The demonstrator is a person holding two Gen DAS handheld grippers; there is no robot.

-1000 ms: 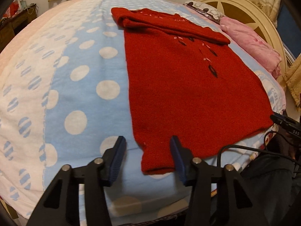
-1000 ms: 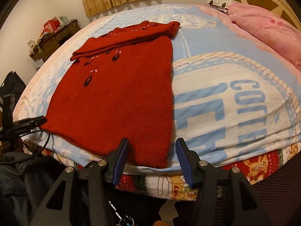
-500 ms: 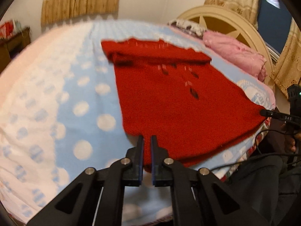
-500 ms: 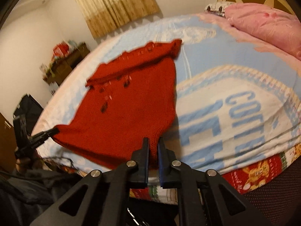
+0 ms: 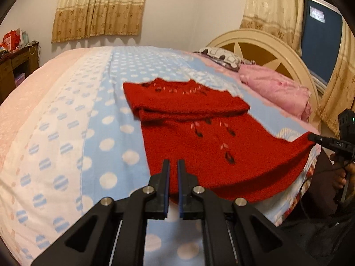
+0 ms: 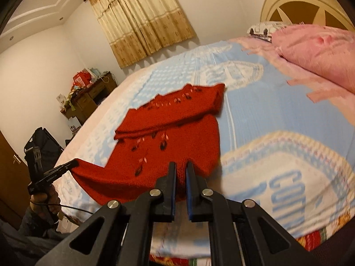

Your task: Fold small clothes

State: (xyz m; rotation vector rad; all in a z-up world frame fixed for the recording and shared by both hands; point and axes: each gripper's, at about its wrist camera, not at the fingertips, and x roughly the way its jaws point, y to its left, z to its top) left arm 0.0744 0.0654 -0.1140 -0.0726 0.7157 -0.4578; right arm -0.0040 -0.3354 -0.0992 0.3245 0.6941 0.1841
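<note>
- A bed is filling most of both views, wearing a blue blanket with white dots on one part and large blue lettering on another.
- A cream headboard with a brown sunburst panel is standing at the far end of the bed, and beige curtains are hanging on the wall behind.
- A red knitted sweater is lying in the middle of the bed; its upper part, sleeves included, is sitting folded across the chest in a thick band, and small dark and pink leaf motifs are running down the front.
- The near hem of the sweater is hanging lifted off the blanket at both lower corners, sagging between them.
- A pink pillow is resting near the headboard, well apart from the sweater, with a patterned pillow behind it.
- A wooden dresser is standing against the far wall, carrying red boxes and clutter.
- The left tool is pinching one lower corner of the sweater, its blue-lined fingers nearly together with the red knit between them.
- The right tool is pinching the other lower corner the same way, fingers drawn close on the fabric.
</note>
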